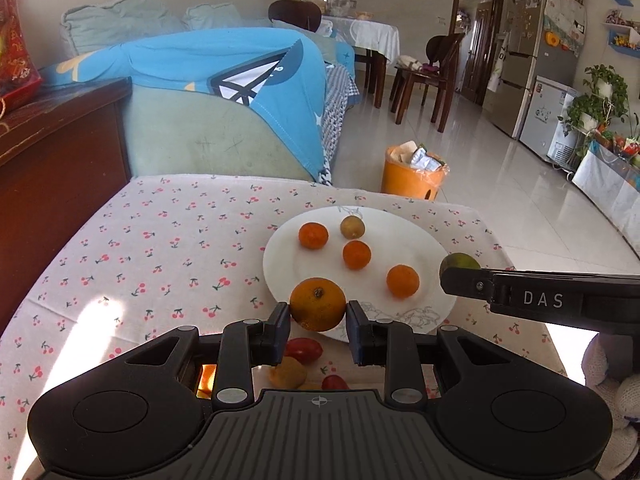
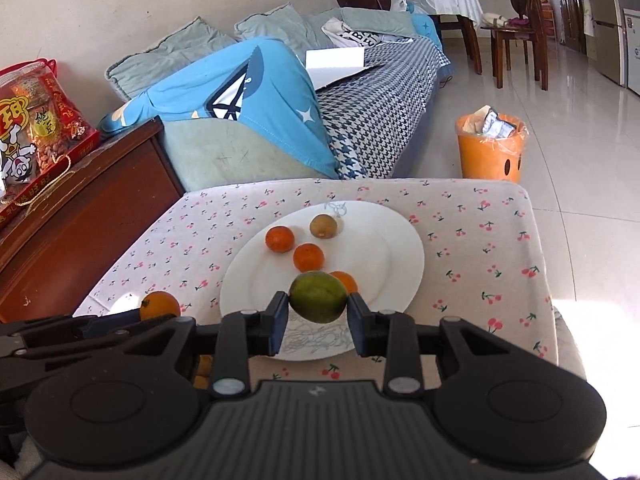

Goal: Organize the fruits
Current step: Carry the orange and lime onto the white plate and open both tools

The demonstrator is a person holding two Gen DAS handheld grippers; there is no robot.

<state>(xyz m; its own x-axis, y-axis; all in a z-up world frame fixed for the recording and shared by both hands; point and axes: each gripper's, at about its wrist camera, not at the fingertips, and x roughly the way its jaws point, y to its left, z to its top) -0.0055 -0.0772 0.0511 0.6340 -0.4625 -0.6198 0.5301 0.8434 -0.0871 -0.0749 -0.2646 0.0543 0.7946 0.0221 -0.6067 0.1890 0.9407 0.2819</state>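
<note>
Left gripper [image 1: 318,316] clenches an orange [image 1: 317,304], right gripper [image 2: 318,312] a green fruit [image 2: 318,297]; lower both onto bare plate [image 2: 396,256] around 3 o'clock, clear of the others.

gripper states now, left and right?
Left gripper: shut on the orange.
Right gripper: shut on the green fruit.

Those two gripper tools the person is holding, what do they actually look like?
Both are matte black plastic. The left gripper and right gripper each have a ribbed centre plate, two round side housings, silver rivets and dark blue finger pads. White letters "DAS" mark the right one's side. No cables show.
</note>
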